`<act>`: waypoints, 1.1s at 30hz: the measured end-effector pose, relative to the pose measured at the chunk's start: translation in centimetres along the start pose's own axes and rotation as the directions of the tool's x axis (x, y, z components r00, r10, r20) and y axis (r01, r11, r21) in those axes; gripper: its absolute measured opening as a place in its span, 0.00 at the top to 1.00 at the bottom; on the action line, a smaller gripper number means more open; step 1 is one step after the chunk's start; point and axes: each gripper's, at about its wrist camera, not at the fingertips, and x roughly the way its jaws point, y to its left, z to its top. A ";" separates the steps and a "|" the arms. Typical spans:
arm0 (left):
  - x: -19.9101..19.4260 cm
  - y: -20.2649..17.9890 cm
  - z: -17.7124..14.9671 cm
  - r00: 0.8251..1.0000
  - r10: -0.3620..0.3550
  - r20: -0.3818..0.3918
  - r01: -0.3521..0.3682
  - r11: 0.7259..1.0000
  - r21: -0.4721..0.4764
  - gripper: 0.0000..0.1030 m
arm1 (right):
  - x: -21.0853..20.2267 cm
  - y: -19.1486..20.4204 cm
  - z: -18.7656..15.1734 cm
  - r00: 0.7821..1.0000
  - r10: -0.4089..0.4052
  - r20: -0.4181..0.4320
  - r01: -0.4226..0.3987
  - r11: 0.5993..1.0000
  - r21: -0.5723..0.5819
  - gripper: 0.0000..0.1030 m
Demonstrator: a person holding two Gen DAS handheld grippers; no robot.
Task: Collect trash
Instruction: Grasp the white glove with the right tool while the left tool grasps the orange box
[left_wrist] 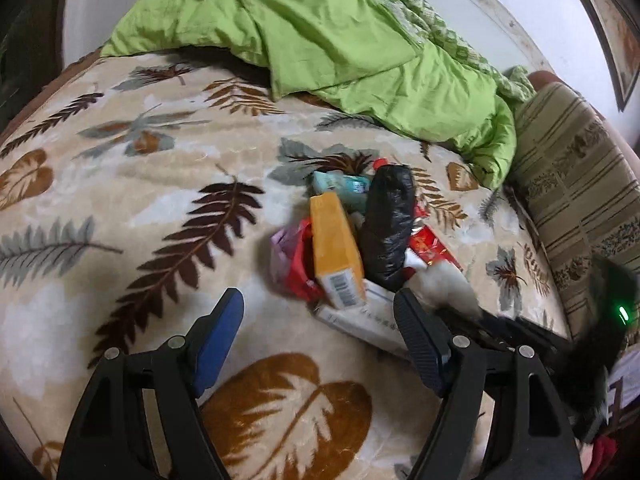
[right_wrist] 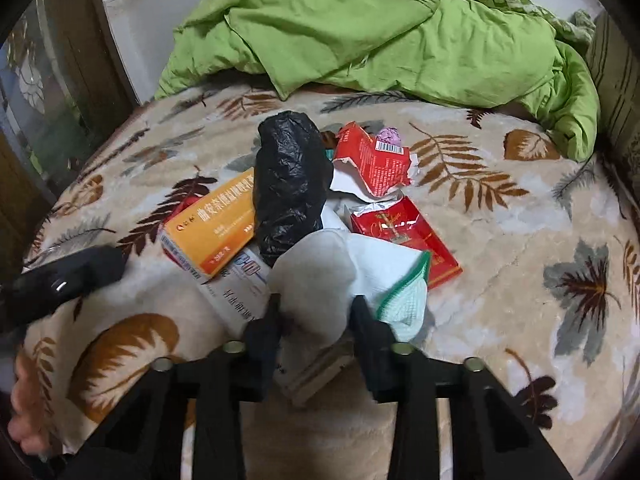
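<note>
A pile of trash lies on the leaf-patterned bed blanket [left_wrist: 120, 184]: an orange box [left_wrist: 336, 248], a black plastic bag [left_wrist: 390, 220], red cigarette packs [right_wrist: 404, 236], a torn red carton [right_wrist: 374, 164], a white box [right_wrist: 236, 284] and white tissue [right_wrist: 320, 280]. My left gripper [left_wrist: 320, 316] is open and empty, just short of the pile. My right gripper [right_wrist: 316, 312] is shut on the white tissue [left_wrist: 444, 284] at the pile's near edge. The other gripper shows at the left of the right wrist view [right_wrist: 64, 280].
A crumpled green quilt [left_wrist: 320, 40] lies across the far side of the bed. A striped cushion [left_wrist: 576, 184] stands at the right. A dark wooden frame [right_wrist: 84, 52] and a white wall are at the far left.
</note>
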 end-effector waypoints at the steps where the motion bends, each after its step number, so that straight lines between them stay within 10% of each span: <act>1: 0.1 -0.1 0.4 1.000 -0.012 -0.008 0.012 1.000 0.001 0.26 | -1.0 -0.2 -0.5 1.000 -0.003 0.023 0.003 1.000 0.015 0.76; 17: 8.0 -2.3 3.1 0.994 0.043 -0.102 -0.031 0.992 0.120 0.55 | -8.4 0.6 -6.6 0.980 0.074 0.187 -0.097 0.988 0.117 0.76; 19: 8.2 -2.6 3.0 0.995 0.042 -0.092 -0.030 0.991 0.130 0.72 | -7.9 0.4 -6.6 0.979 0.090 0.185 -0.116 0.985 0.130 0.76; 33: -3.0 -2.2 -6.3 0.998 -0.018 -0.062 0.023 0.997 0.072 0.78 | -9.3 1.9 -8.3 0.986 0.130 0.103 -0.138 0.988 0.076 0.76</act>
